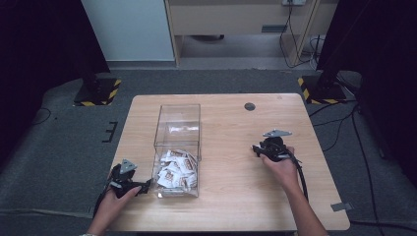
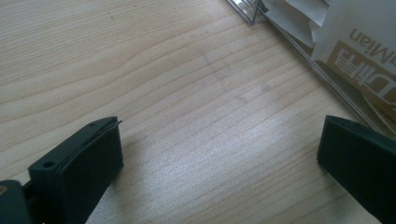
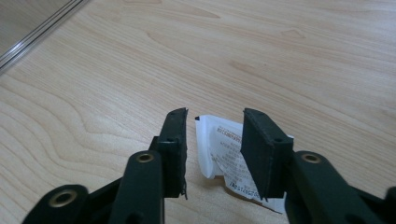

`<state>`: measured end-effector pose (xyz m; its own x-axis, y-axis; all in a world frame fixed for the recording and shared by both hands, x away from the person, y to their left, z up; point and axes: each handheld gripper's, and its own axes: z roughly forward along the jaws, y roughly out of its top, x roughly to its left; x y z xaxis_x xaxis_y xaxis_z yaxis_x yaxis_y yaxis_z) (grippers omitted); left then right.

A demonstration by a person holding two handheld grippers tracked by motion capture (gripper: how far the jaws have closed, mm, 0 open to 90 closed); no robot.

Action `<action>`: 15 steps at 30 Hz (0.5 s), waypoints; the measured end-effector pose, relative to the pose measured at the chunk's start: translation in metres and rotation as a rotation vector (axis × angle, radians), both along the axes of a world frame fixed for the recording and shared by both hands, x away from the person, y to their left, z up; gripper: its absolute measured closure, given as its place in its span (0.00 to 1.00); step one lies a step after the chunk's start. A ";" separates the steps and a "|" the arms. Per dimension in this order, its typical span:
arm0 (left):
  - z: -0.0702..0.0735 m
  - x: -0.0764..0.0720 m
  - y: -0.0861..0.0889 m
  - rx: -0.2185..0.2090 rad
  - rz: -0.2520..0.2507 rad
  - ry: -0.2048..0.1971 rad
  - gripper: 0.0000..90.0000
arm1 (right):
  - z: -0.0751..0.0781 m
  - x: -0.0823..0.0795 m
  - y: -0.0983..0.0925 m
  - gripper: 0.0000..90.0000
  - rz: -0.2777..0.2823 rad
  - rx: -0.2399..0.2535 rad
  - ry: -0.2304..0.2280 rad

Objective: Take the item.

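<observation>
R gripper jaws part open over white packet lying on table, pads not pressing it; bare wood all round. L gripper jaws wide, empty, just beside clear box w/ packets; print there reads "Mian".

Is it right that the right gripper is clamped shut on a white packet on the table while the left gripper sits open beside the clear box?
Not quite. The right gripper is not clamped: the right gripper view shows its jaws apart, with the white packet lying loose on the table between them. The rest holds: the left gripper sits open beside the clear box.
</observation>
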<state>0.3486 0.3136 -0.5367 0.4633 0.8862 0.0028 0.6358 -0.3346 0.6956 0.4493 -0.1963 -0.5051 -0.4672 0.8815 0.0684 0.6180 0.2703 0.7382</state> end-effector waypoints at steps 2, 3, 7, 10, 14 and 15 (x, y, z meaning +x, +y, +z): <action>0.000 0.000 0.000 0.000 0.000 0.000 0.00 | 0.000 0.000 0.000 0.62 0.000 0.002 -0.001; 0.000 0.000 0.000 0.000 0.000 0.000 0.00 | 0.001 0.000 0.000 0.59 -0.006 0.007 0.001; 0.000 0.000 0.000 0.000 0.000 0.000 0.00 | 0.006 0.003 0.000 0.42 -0.021 0.005 0.009; 0.000 0.000 0.000 0.000 0.000 0.000 0.00 | 0.012 0.003 0.001 0.36 -0.016 0.008 -0.004; 0.000 0.000 0.000 0.000 0.000 0.000 0.00 | 0.021 0.002 0.003 0.24 -0.026 0.018 -0.033; 0.000 0.000 0.000 0.000 0.000 0.000 0.00 | 0.025 0.002 0.004 0.19 -0.024 0.024 -0.048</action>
